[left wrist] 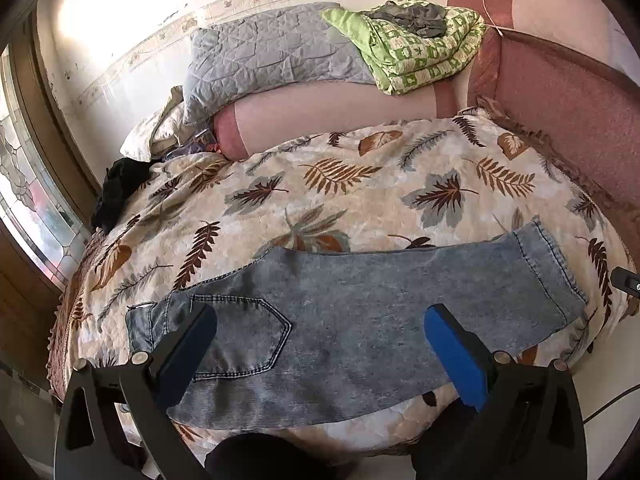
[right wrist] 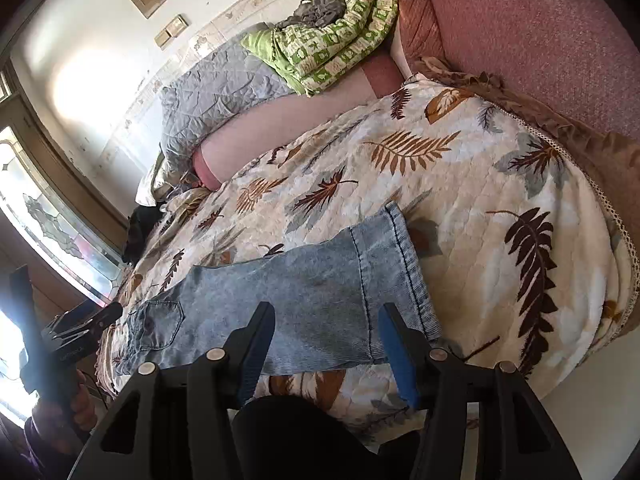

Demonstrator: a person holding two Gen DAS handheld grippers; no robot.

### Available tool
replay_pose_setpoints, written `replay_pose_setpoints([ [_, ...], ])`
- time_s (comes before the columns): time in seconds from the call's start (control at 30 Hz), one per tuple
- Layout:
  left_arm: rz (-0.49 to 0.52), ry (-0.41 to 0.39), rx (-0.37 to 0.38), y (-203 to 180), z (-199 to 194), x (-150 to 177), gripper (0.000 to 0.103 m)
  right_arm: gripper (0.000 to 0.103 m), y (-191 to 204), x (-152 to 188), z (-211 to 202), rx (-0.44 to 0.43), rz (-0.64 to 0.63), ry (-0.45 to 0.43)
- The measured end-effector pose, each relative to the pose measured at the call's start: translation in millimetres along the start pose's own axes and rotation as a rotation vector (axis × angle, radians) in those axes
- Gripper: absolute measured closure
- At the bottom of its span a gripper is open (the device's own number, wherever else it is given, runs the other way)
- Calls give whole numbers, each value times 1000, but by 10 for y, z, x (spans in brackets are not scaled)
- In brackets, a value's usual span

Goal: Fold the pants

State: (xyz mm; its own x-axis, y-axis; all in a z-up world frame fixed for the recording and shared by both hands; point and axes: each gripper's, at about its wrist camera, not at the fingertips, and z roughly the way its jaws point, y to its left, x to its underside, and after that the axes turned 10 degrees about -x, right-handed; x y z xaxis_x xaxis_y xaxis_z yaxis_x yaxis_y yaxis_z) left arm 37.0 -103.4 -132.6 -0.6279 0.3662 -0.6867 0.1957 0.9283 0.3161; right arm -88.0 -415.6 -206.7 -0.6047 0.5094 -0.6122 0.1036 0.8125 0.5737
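Both your tongs stood open and empty: the left tongs [left wrist: 320, 328] wide, the right tongs [right wrist: 326, 320] narrower. Your left hand [right wrist: 76, 400] was half lost in window glare, and a dark shape hid the bed [left wrist: 360, 184] edge beneath you. The jeans [left wrist: 340, 320] lay flat across the bed, beyond and below both pairs of pads, untouched.

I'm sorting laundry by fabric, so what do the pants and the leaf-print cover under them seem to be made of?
Pants: apparently acid-washed blue denim, matte, going by the mottled fading, fine ribbed weave, contrast stitching on the pocket and hem.
Leaf-print cover: probably quilted cotton or polyester, soft matte, with puffy stitched contours around the printed leaves; the fibre cannot be told.
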Motion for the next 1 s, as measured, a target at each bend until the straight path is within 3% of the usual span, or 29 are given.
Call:
replay_pose_setpoints([
  [1.0, 28, 23, 10, -128, 89, 60, 0, 45, -118, 59, 148, 12, 31, 35],
])
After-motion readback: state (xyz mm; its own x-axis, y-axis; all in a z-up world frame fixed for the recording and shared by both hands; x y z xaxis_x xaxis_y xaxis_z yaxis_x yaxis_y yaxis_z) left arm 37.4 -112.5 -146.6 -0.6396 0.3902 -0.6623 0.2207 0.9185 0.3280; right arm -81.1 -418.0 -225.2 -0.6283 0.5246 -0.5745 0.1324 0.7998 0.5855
